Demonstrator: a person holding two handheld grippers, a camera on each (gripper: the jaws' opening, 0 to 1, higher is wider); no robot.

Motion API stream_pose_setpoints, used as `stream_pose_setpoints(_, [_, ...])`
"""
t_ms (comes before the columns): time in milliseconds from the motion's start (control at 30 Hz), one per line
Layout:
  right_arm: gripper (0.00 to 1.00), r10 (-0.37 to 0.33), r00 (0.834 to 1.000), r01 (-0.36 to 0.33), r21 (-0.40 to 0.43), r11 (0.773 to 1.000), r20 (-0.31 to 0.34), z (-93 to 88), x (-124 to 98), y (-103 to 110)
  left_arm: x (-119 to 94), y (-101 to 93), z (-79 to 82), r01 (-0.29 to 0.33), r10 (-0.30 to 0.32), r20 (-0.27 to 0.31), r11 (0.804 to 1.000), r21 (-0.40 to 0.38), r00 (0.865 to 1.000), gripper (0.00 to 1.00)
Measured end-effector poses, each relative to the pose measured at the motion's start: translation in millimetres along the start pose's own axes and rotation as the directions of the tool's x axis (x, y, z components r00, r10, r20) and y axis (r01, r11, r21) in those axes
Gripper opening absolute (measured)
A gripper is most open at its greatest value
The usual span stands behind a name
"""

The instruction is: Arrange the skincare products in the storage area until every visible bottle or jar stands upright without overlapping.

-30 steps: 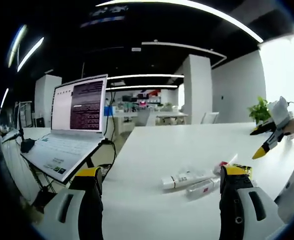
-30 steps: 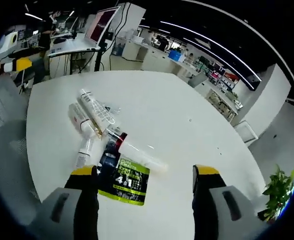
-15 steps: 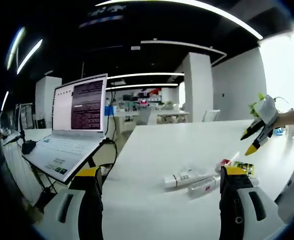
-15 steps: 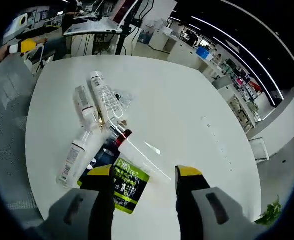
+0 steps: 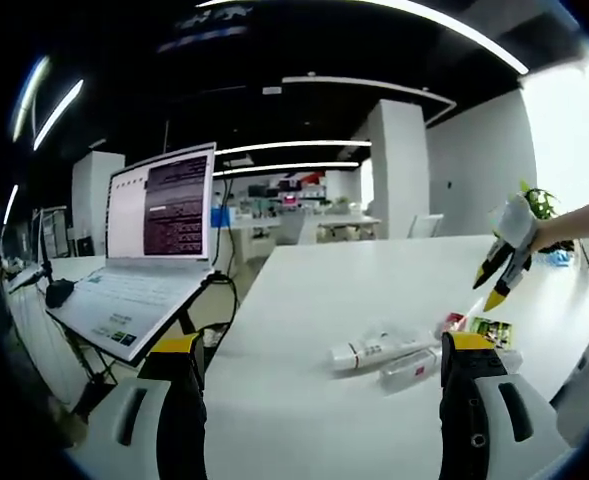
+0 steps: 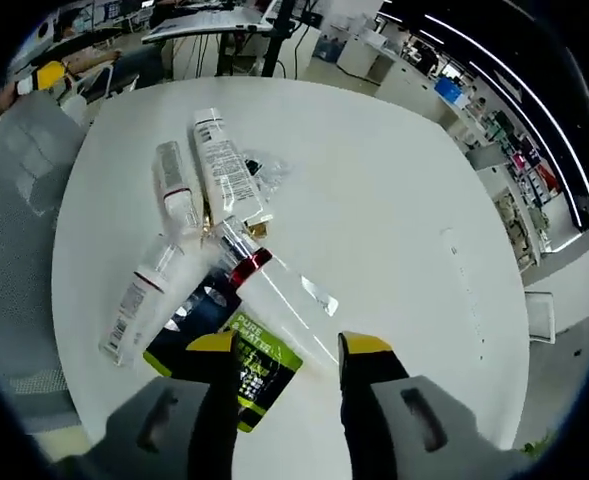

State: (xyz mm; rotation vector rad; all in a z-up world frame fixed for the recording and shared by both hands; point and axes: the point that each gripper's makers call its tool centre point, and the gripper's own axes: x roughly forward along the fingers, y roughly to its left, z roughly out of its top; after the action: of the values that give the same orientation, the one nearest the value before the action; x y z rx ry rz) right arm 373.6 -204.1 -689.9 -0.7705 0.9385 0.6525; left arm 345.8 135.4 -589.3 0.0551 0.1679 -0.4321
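a round white table (image 6: 394,200) carries a loose heap of skincare products, all lying on their sides and partly overlapping. in the right gripper view a large white tube (image 6: 226,180) lies beside a smaller tube (image 6: 174,186); nearer the camera a pale bottle (image 6: 139,296) lies tilted, a clear tube with a red band (image 6: 274,290) crosses the heap, and a dark sachet with a green label (image 6: 236,362) sits just ahead of the right gripper (image 6: 286,348), partly hidden behind its jaws. the jaws stand apart over the sachet and hold nothing. something small and crinkly by the large tube is too blurred to name, perhaps clear wrapping.

in the left gripper view the left gripper (image 5: 319,352) hangs at the table's near edge, its jaws wide apart and empty. the same heap lies ahead between them, the white tube (image 5: 379,350) foremost, and the right gripper (image 5: 498,280) hangs above its far end. an open laptop (image 5: 139,250) stands on a stand to the left. beyond lie an open office with strip lights, a white pillar (image 5: 399,165) and a potted plant (image 5: 540,205).
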Motion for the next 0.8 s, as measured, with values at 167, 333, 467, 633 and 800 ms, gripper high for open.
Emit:
stream_pose_setpoints(167, [0.35, 0.046, 0.999, -0.047, -0.034, 0.998, -0.024, 0.6, 8, 0, 0, -0.6, -1.8, 0.002, -0.002, -0.011, 1.000, 0.010, 1.000, 0.97])
stream_pose_setpoints(333, [0.39, 0.092, 0.995, -0.094, -0.044, 0.995, -0.050, 1.3, 16, -2, 1, 0.5, -1.3, -0.003, 0.003, -0.008, 1.000, 0.007, 1.000, 0.97])
stream_pose_setpoints(467, [0.38, 0.126, 0.990, -0.136, -0.183, 0.974, -0.068, 3.8, 24, 0, 1, 1.0, -2.2, -0.005, 0.005, -0.014, 1.000, 0.011, 1.000, 0.97])
stream_pose_setpoints(633, [0.40, 0.204, 0.973, -0.224, -0.231, 0.947, -0.106, 3.0, 32, 6, 1, 0.5, -4.0, -0.001, 0.002, -0.025, 1.000, 0.021, 1.000, 0.97])
stream_pose_setpoints(800, [0.38, 0.234, 0.962, -0.268, -0.306, 0.913, -0.143, 1.6, 41, 4, 2, 0.5, -5.6, -0.002, 0.003, -0.035, 1.000, 0.031, 0.999, 0.97])
